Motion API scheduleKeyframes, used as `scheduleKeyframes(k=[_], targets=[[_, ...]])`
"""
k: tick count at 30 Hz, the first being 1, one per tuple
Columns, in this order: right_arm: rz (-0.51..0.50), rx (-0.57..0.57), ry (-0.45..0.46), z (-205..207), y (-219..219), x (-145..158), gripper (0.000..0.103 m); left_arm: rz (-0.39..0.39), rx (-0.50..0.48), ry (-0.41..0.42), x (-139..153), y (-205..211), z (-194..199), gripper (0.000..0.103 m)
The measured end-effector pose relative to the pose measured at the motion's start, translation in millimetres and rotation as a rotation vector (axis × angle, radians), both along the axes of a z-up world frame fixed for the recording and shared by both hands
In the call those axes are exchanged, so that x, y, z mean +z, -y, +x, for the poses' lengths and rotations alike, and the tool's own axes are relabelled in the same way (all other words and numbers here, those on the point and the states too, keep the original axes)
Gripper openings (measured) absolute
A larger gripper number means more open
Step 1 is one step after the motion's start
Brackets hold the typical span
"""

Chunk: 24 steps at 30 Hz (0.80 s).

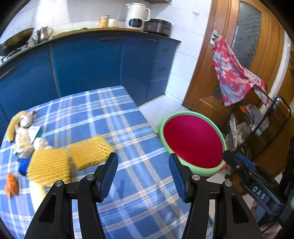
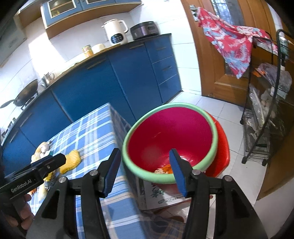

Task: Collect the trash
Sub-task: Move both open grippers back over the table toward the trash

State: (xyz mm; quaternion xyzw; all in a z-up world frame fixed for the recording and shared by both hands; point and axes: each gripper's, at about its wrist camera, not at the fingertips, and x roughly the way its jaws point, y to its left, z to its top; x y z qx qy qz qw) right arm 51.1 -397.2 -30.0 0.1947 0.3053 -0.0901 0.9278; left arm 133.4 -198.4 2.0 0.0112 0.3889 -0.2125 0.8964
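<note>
Trash lies at the left of the blue plaid table (image 1: pixel 114 117): two yellow foam fruit nets (image 1: pixel 49 165) (image 1: pixel 90 151), a banana peel (image 1: pixel 12 125), garlic skins (image 1: pixel 23 139), a blue scrap (image 1: pixel 23 165) and orange peel (image 1: pixel 12 185). A red basin with a green rim (image 1: pixel 193 139) stands off the table's right edge; in the right wrist view the red basin (image 2: pixel 170 132) holds orange and pale scraps (image 2: pixel 163 170). My left gripper (image 1: pixel 143 174) is open and empty above the table. My right gripper (image 2: pixel 145 171) is open and empty over the basin's near rim.
Blue kitchen cabinets (image 1: pixel 88 62) with a kettle (image 1: pixel 136 15) and wok (image 1: pixel 14 41) stand behind. A wooden door (image 1: pixel 238 55) with a red cloth (image 1: pixel 233 73) and a black wire rack (image 1: pixel 261 125) are at the right. The basin rests on a red stool (image 2: pixel 220 152).
</note>
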Motion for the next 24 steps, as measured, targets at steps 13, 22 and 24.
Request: scheduleKeyframes(k=[13,22,24], targets=[[-0.013,0.12,-0.002,11.7,-60.3,5.2,0.058,-0.011,0.194,0.001,-0.1,-88.8,-7.1,0.059],[-0.015,0.187,-0.021,24.9,-96.2,1.2,0.061,-0.003,0.338,0.002,-10.3,-152.1,-7.8,0.059],[-0.013,0.195,-0.024,29.3,-101.0,0.4,0.061,-0.004,0.372,-0.003,-13.4,-165.6,-5.6,0.059]])
